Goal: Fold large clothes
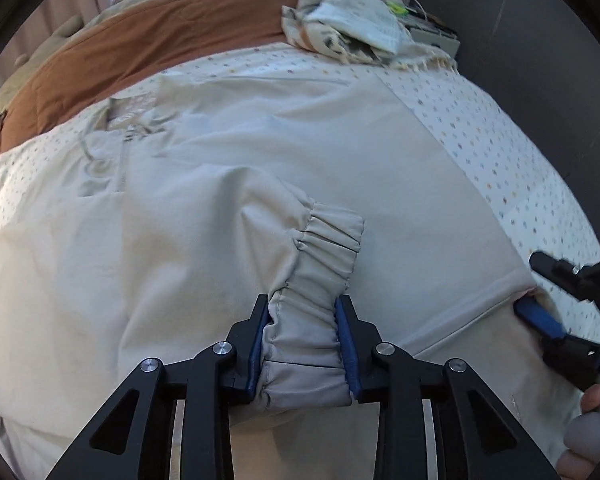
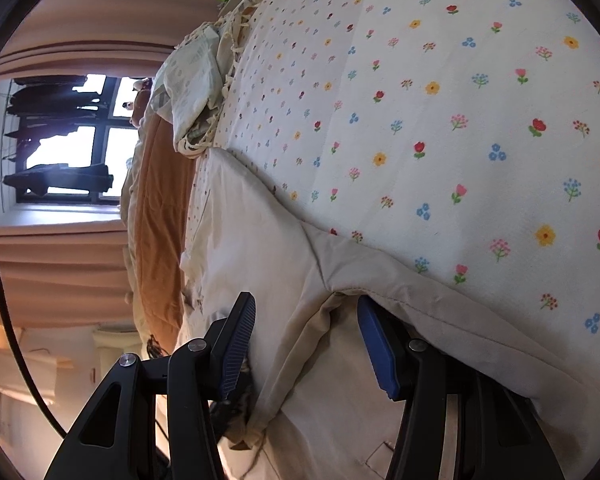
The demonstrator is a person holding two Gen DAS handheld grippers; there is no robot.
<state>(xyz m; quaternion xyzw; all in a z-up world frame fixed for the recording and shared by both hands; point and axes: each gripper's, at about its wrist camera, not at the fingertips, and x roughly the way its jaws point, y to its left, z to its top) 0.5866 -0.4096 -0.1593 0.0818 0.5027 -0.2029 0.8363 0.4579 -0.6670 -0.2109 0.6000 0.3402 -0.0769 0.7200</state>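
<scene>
Jacket lies spread on the flowered bed; left tongs clamp its elastic cuff, right tongs stand apart around its edge.

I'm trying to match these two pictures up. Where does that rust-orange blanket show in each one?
Left wrist view: the orange blanket arcs across the upper left, beyond the beige jacket.
Right wrist view: it runs vertically, left of centre, beside the window.
Shared landmark: the crumpled pale cloth pile beside it.
</scene>
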